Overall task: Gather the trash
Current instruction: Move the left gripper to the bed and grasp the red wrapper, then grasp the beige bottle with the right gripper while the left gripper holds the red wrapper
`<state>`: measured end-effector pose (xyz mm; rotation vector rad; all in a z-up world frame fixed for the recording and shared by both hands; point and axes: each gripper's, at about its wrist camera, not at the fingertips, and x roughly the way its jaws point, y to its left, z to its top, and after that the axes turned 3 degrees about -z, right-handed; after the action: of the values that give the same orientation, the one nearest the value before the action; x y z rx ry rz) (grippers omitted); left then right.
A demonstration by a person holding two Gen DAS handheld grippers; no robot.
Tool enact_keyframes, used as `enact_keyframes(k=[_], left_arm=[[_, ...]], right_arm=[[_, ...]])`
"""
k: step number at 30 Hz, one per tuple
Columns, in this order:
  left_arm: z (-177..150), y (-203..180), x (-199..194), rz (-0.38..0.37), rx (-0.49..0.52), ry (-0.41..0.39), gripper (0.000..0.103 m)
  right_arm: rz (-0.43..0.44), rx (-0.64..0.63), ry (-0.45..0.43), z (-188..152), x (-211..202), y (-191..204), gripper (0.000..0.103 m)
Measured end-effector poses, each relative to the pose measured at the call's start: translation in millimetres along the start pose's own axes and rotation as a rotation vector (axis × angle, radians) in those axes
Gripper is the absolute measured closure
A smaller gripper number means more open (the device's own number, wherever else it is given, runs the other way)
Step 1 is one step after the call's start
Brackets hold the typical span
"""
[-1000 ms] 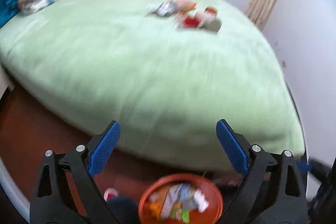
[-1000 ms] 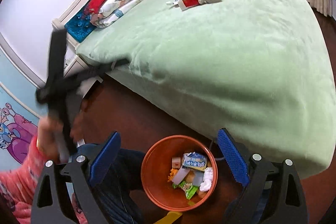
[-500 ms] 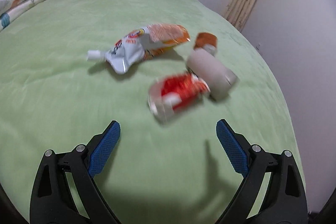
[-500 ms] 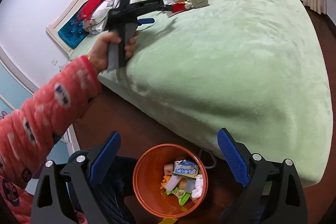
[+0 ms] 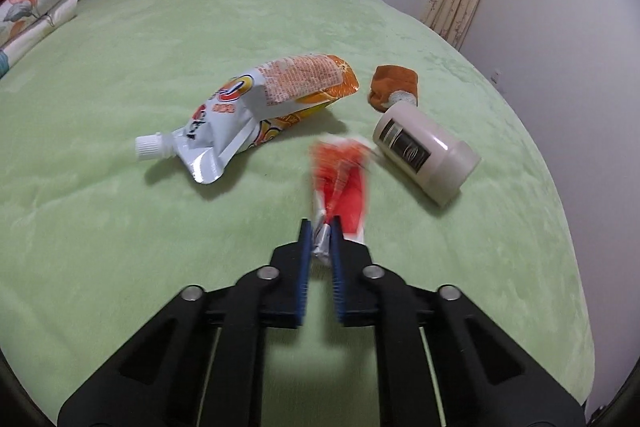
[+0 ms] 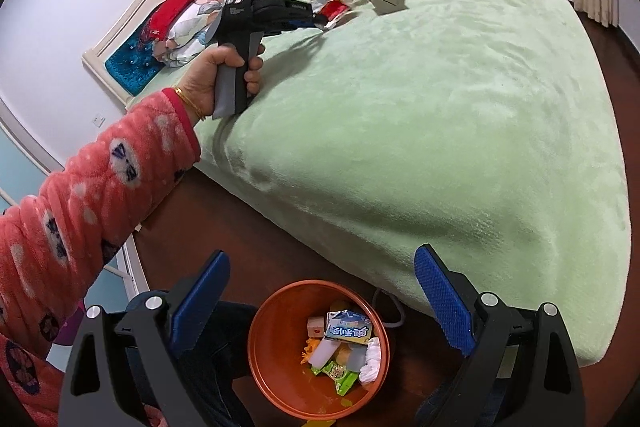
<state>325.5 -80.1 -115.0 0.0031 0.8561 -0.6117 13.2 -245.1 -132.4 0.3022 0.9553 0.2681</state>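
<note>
Now the left gripper (image 5: 320, 227) reaches out level over the green bed (image 6: 460, 107), its blue pads pinched on the silver end of a red wrapper (image 5: 342, 183), which is blurred and hangs forward from the jaws. From the right wrist view, the left hand (image 6: 224, 75) grips the gripper's handle upright, the arm in a pink quilted sleeve (image 6: 92, 187) stretched from the bed's near left edge toward the far side.

Other trash lies on the bed toward its far edge: an orange-and-white spout pouch (image 5: 256, 111) on its side to the left of the wrapper, a beige jar (image 5: 424, 151) on its side to the right, and a small brown item (image 5: 394, 87) just beyond the jar.

The right gripper (image 6: 320, 303) hangs over the dark floor at the bed's near edge, its jaws spread wide and holding nothing. Below and between them stands an orange bin (image 6: 276, 367). It holds a blue-and-white packet (image 6: 346, 331), a green wrapper (image 6: 340, 377), a small wooden block (image 6: 315, 327), white crumpled paper (image 6: 370, 363) and other scraps too small to tell.
</note>
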Motion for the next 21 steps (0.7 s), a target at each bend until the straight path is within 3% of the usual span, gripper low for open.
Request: enact_keyframes(k=[7,12,17,21], left_arm=[[-16.0,-6.1,-28.9,-0.004,0.011,-0.050,0.096],[-42.2,-14.1,-69.9,-0.012,0.022,-0.100,0.096],[-76.3,-13.8,-112.5,-0.003,-0.004,-0.130,0.096],[-108.4,-16.0,-145.4,0.010,-0.012,-0.139,0.096]], right_arm=[[-0.005,-0.016,-0.017,-0.7,-9.1,8.1,0.011],[-0.030,-0.049,-0.056,13.1,-19.7,11.3,0.011],[-0.067,-0.085,-0.118,61.2,-17.3,4.6,0.011],[-0.168,-0.137,-0.170,131.8,13.1,-3.5,0.010]])
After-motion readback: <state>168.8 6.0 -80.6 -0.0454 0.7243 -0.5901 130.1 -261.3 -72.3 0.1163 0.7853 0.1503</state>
